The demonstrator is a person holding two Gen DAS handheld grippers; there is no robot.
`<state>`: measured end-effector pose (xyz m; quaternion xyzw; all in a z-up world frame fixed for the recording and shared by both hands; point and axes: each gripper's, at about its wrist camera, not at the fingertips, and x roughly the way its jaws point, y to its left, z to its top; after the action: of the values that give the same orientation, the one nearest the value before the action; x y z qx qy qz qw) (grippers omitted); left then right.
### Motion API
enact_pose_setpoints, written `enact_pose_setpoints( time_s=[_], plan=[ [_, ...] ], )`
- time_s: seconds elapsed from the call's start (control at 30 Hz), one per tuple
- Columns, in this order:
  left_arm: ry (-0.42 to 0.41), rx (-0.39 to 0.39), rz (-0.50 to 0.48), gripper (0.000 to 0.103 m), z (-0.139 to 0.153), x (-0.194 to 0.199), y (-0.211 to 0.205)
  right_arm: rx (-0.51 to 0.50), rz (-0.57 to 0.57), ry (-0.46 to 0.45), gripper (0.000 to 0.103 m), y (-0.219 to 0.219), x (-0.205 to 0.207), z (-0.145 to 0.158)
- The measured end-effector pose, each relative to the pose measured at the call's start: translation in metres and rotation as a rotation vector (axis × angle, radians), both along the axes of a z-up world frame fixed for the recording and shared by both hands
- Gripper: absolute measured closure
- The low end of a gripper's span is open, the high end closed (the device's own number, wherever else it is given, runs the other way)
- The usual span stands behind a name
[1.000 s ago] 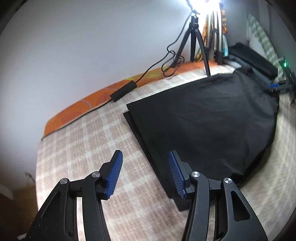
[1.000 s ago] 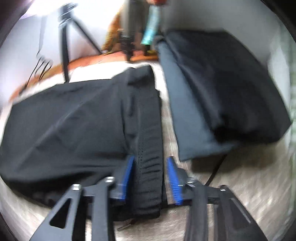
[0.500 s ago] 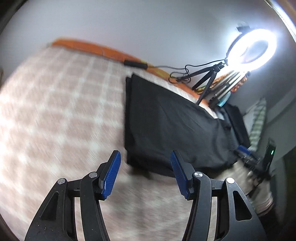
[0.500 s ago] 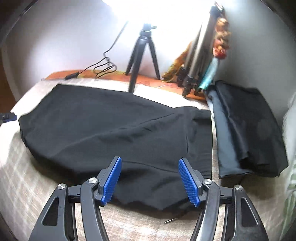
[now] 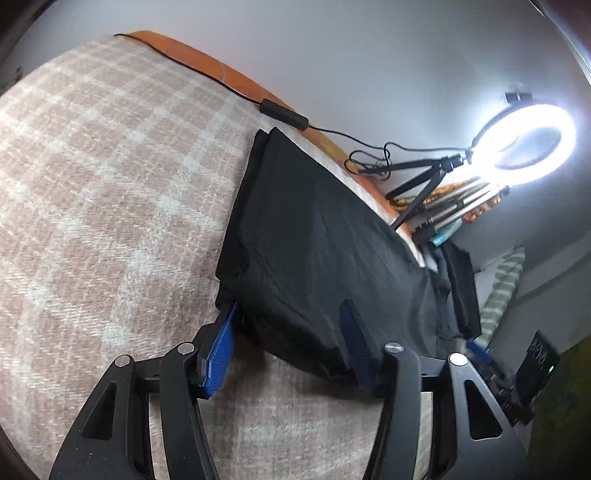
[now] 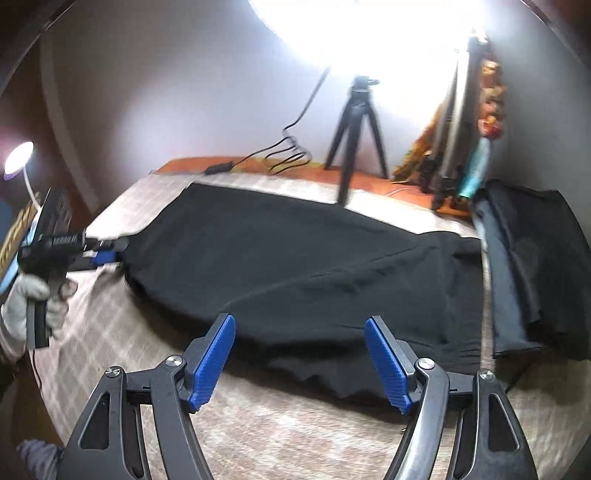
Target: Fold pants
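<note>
Left gripper [image 5: 290, 345] fingertips: hidden by the pants [image 5: 325, 251] hem.
Ring light [image 6: 369, 33]: overexposed, cut off at the top edge.
Left hand [image 6: 31, 310]: blurred.

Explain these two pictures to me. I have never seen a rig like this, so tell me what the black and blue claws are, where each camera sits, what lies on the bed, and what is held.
No robot here: a person holds a two-finger tool in each hand, with a wide-angle camera on each looking along its fingers.

The left gripper is open, its blue-padded fingers straddling a corner of the black pants, not yet closed. In the other view the right gripper is open too, just short of the pants' near edge. Nothing is held.

The pants lie spread on a checked blanket. Another dark garment lies beside them, and a ring light on a tripod stands behind.
</note>
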<state>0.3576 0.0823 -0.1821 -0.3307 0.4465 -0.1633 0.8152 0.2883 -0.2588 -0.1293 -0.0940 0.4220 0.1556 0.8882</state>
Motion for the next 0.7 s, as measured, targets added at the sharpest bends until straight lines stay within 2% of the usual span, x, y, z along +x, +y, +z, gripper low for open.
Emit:
enact_pose_setpoints(
  time_s=[0.03, 0.07, 0.13, 0.23, 0.27, 0.3, 0.37, 0.5, 0.7],
  plan=[
    [-0.014, -0.007, 0.006, 0.068, 0.002, -0.001, 0.0, 0.003, 0.003, 0.007, 0.028, 0.003, 0.001, -0.002],
    [-0.063, -0.005, 0.011, 0.096, 0.012, -0.004, -0.001, 0.008, 0.002, 0.009, 0.028, 0.004, 0.002, -0.003],
    [-0.141, 0.017, 0.03, 0.097, 0.027, -0.01, -0.001, 0.021, 0.0, 0.01, 0.028, 0.005, 0.003, -0.003],
    [-0.132, 0.037, 0.039, 0.096, 0.029, -0.012, 0.0, 0.04, -0.002, 0.012, 0.028, 0.005, 0.003, -0.001],
    [-0.107, 0.046, 0.038, 0.089, 0.026, -0.011, 0.0, 0.052, -0.002, 0.017, 0.028, 0.005, 0.004, 0.0],
    [-0.083, 0.046, 0.038, 0.07, 0.022, -0.011, 0.001, 0.066, -0.002, 0.022, 0.027, 0.004, 0.005, 0.001],
    [-0.029, 0.047, 0.06, 0.048, 0.015, -0.013, 0.003, 0.096, -0.013, 0.037, 0.025, 0.003, 0.007, 0.004],
    [-0.003, 0.012, 0.102, 0.046, 0.006, -0.023, 0.008, 0.152, -0.054, 0.051, 0.016, 0.001, 0.011, 0.016],
    [0.02, -0.062, 0.216, 0.042, -0.002, -0.031, 0.009, 0.198, -0.073, 0.084, 0.016, 0.012, 0.021, 0.034]
  ],
)
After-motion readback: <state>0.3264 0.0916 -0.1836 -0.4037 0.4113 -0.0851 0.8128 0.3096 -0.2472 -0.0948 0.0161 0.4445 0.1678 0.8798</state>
